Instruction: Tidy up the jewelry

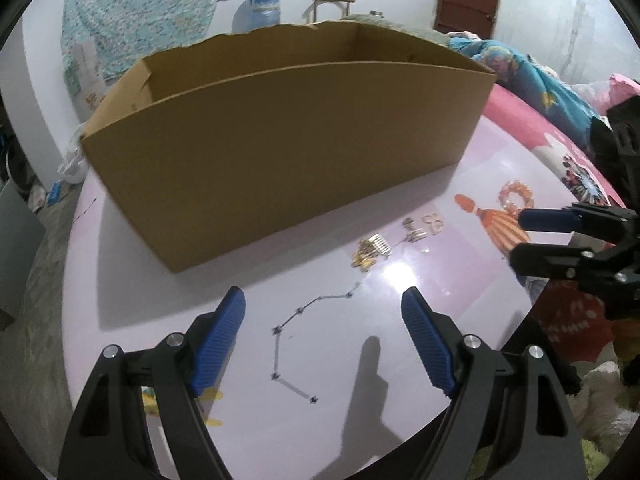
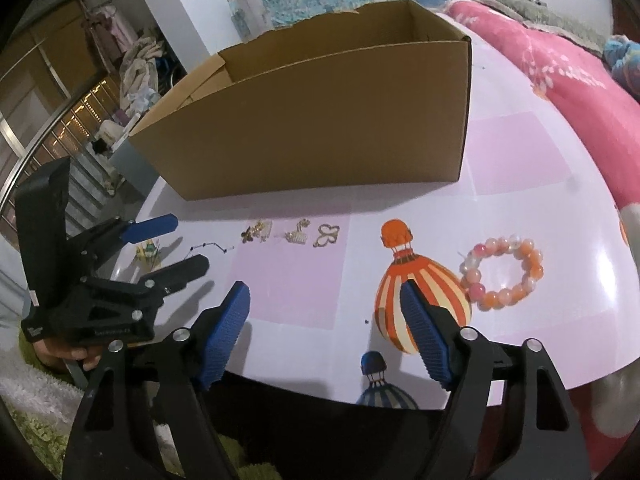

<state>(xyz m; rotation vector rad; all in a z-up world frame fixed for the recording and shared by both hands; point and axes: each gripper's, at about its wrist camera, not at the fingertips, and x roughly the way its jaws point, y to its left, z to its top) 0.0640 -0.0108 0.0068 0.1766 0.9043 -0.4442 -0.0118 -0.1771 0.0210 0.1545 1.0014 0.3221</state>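
Pale pink glossy table (image 2: 520, 152), printed with hot-air balloons, fills the middle of both views; a pink floral bedcover (image 2: 560, 72) lies beyond it at the upper right of the right wrist view.

Items before you:

- Cardboard box (image 2: 320, 120): open-topped, standing on the table across the upper centre of both views. Its inside floor is hidden from you.
- Beaded bracelet (image 2: 502, 274): pink, orange and white beads, lying flat at the centre right of the right wrist view, just beside the orange striped balloon print (image 2: 416, 280).
- Three small gold pieces in a row in front of the box, centre of the right wrist view: a cluster with a comb-like part (image 2: 258, 232), a pearl-studded piece (image 2: 298, 234), and a butterfly-shaped outline (image 2: 327, 236). They sit near one another without touching, as far as you can tell.
- Thin chain (image 1: 296, 340) with dark beads: lying loose on the table, lower centre of the left wrist view.

Your tools:

- Left gripper (image 1: 324, 308): jaws spread wide, nothing between the blue pads; it hangs above the thin chain, not touching it.
- Right gripper (image 2: 326, 304): jaws apart, nothing held; the orange striped balloon print shows past its right-hand pad, and the beaded bracelet lies to the right of it, apart.
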